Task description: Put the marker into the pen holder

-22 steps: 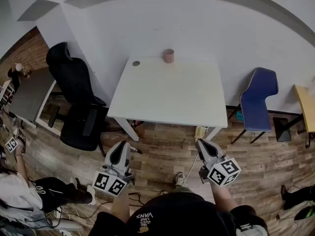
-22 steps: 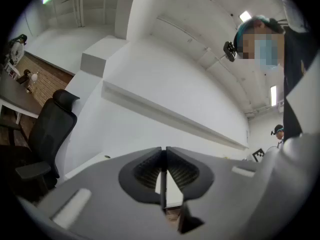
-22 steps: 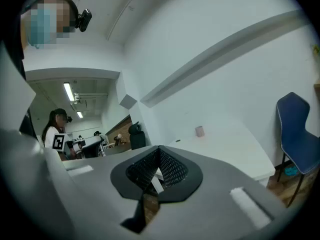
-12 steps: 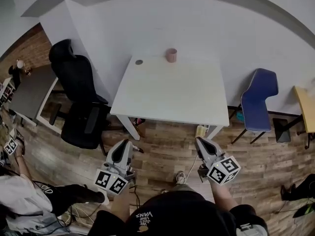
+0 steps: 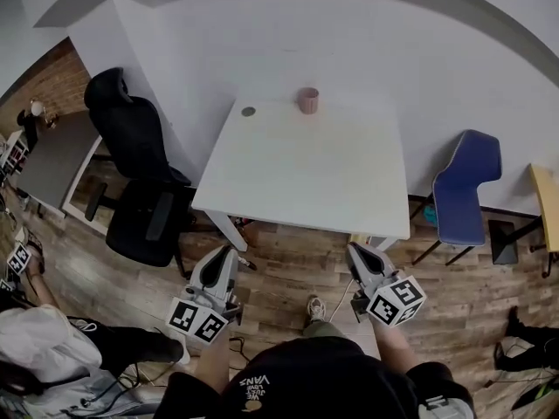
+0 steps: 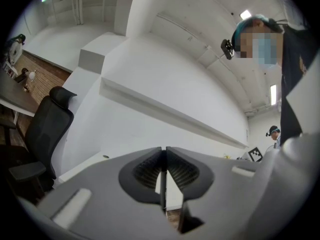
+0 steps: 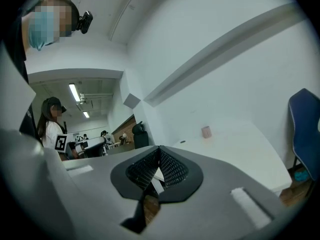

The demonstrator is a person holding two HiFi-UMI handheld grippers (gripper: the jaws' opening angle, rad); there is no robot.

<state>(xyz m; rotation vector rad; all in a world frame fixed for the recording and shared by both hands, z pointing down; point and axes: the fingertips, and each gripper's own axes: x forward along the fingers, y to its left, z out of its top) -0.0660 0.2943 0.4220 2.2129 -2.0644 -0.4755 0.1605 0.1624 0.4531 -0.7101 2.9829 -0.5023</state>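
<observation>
Both tools held low over the wood-plank floor, short of the tabletop's near edge. Left tool: jaws pressed together along their full length in the left gripper view, nothing between them. Right tool: jaws likewise closed tip to tip in the right gripper view, nothing gripped. Marker cube on each tool faces up toward the head camera. A second person sits on the floor at the lower left. White tabletop beyond the tools; its near and middle surface is bare. Black office chair just beside its left side, blue chair near its right side, not touching. Pink pen holder stands upright at the far edge of the tabletop, close to the white wall; also seen in the right gripper view, well apart from both tools. Small dark round spot on the tabletop to the left of the pen holder, apart from it. Marker: not located in any view. Grey desk further left, past the black chair.
</observation>
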